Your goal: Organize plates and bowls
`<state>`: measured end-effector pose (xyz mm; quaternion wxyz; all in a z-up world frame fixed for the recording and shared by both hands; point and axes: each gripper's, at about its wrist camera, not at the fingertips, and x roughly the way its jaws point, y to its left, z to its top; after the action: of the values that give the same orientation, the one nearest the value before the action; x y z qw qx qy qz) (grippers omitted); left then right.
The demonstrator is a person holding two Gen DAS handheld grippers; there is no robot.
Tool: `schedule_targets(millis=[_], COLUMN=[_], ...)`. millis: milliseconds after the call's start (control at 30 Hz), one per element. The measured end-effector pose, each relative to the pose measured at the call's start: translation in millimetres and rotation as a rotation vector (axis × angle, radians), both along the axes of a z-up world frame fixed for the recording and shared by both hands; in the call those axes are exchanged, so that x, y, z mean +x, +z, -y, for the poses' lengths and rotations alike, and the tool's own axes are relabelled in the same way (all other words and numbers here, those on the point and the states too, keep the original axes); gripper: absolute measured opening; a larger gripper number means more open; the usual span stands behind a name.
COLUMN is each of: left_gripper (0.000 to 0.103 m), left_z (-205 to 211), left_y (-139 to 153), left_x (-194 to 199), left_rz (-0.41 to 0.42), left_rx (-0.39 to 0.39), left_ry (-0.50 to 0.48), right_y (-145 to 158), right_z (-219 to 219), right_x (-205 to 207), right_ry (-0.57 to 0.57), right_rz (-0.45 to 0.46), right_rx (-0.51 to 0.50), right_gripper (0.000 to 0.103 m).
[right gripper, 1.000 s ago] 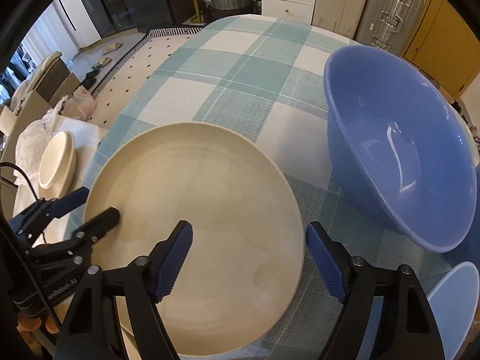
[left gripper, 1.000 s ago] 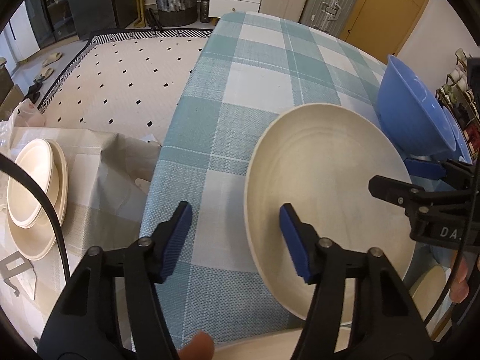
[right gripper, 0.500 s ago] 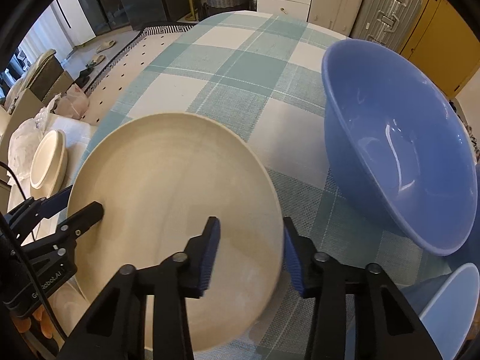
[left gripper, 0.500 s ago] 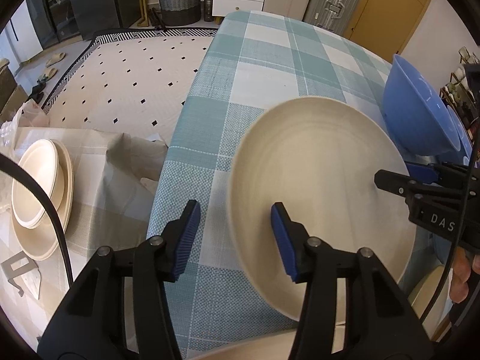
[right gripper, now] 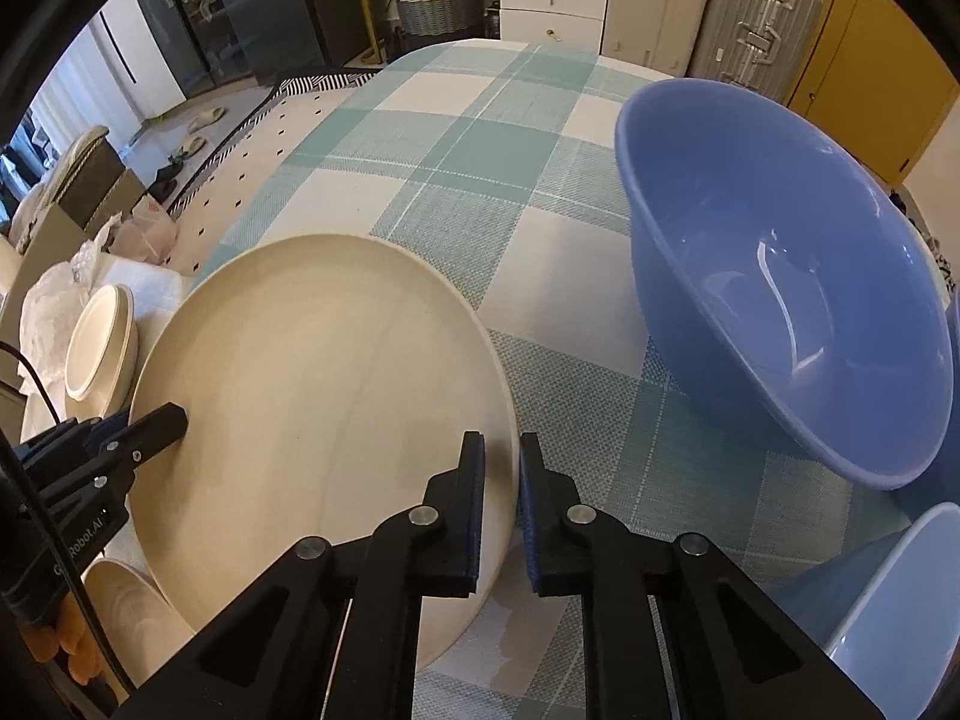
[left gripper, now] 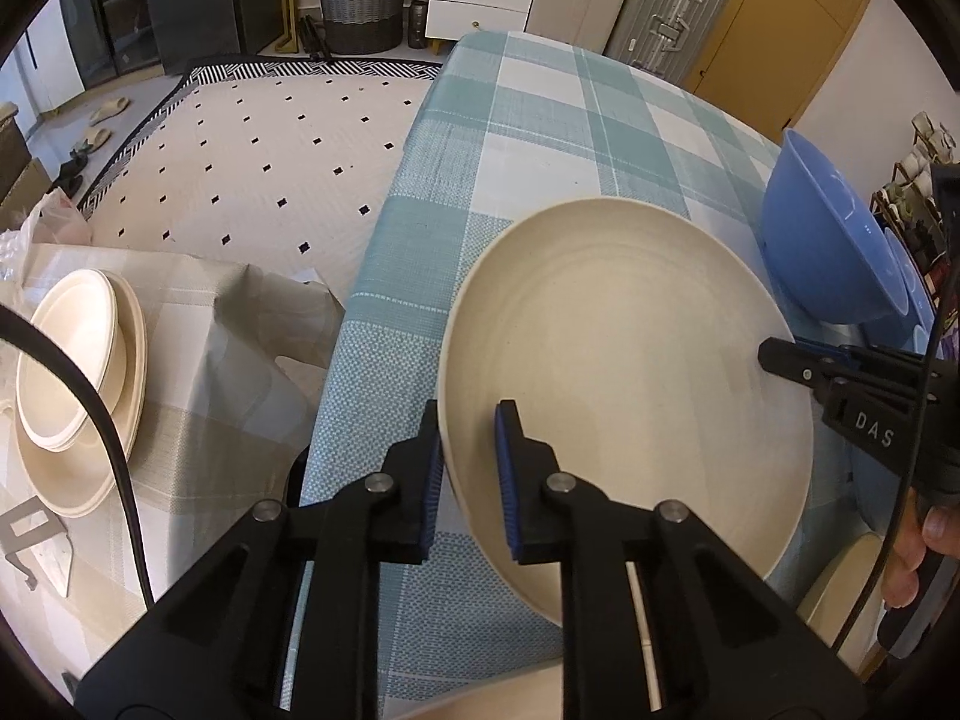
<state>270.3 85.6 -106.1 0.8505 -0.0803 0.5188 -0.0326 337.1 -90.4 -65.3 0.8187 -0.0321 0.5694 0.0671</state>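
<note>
A large cream plate point(left gripper: 624, 372) is over the checked tablecloth point(left gripper: 540, 138); it also shows in the right wrist view point(right gripper: 312, 396). My left gripper point(left gripper: 468, 468) is shut on the plate's left rim. My right gripper point(right gripper: 503, 498) is shut on its right rim, and it shows from the side in the left wrist view point(left gripper: 840, 372). A big blue bowl point(right gripper: 792, 294) sits tilted on the table to the right of the plate. A stack of cream plates and a bowl point(left gripper: 78, 372) rests on a lower cloth-covered surface at the left.
A pale blue dish rim point(right gripper: 900, 612) sits at the right near corner. Another cream dish point(right gripper: 126, 618) lies below the held plate. The table's left edge point(left gripper: 384, 222) drops to a dotted rug. A basket, drawers and a suitcase stand beyond.
Both grippers have closed from wide open onto opposite rims of the cream plate. The plate has shifted slightly left.
</note>
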Motion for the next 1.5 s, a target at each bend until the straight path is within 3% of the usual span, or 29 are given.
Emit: schedule_targets(millis=[200,433,800,1200,1500], left_gripper=[0.011,0.010,0.010,0.010,0.010], left_z=[-10.2,-10.9,-16.4,-14.8,-19.2], left_y=[-0.6,8.1,35.7,74.1,75.7], left_x=[-1.3,-7.0,-18.5,-67.6,-108.0], left_rz=[-0.004,0.028,0.089,0.150,0.139], left_rx=[-0.047,-0.029,-0.053,0.004,0.017], left_ry=[0.024,0.027,0.042,0.075,0.106], right_y=[3.3,8.5,42.2,70.8,67.1], right_z=[2.7,4.0,1.5,-2.0,-10.7], right_x=[-2.7,-6.1,-18.5,-56.6,-84.8], right_ry=[-0.002,-0.012,0.006,0.034,0.078], right_rz=[0.005,0.023,0.107,0.132,0.113], right_rx=[0.036,0.055,0.061,0.111,0.124], right_gripper=[0.009,0.008,0.008,0.008,0.008])
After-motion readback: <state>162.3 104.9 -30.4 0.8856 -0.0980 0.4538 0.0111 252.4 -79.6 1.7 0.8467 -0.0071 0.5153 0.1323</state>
